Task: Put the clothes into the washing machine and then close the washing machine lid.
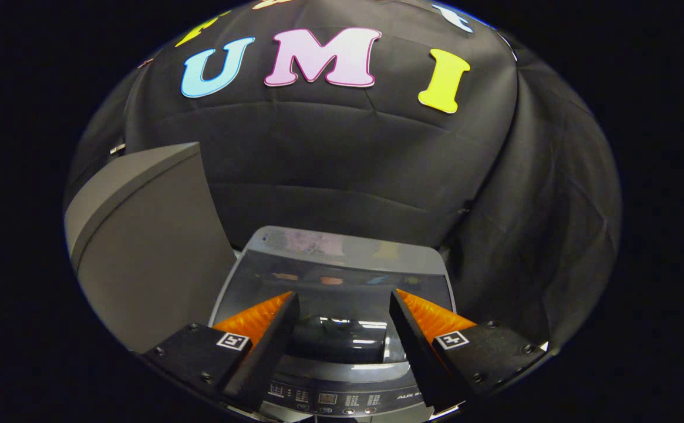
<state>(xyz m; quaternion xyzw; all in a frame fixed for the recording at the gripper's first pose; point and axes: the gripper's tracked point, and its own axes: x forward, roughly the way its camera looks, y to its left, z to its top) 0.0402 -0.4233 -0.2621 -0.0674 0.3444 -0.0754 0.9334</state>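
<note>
While our gripper (342, 308) hung with fingers spread and empty over the grey top-loading washing machine (336, 388), its glossy dark lid (342, 273) looked shut; we judged only retreat remained.

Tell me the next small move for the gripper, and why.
Probably lift the gripper clear and stop. The washing machine lid already lies flat and shut beyond the open fingers, which hold nothing, and the control panel sits just beneath them, so little seems left to do.

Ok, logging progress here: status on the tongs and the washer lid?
Tongs open, empty, above the machine. Grey top-loading washing machine, glossy dark lid down. Grey box beside it.
</note>
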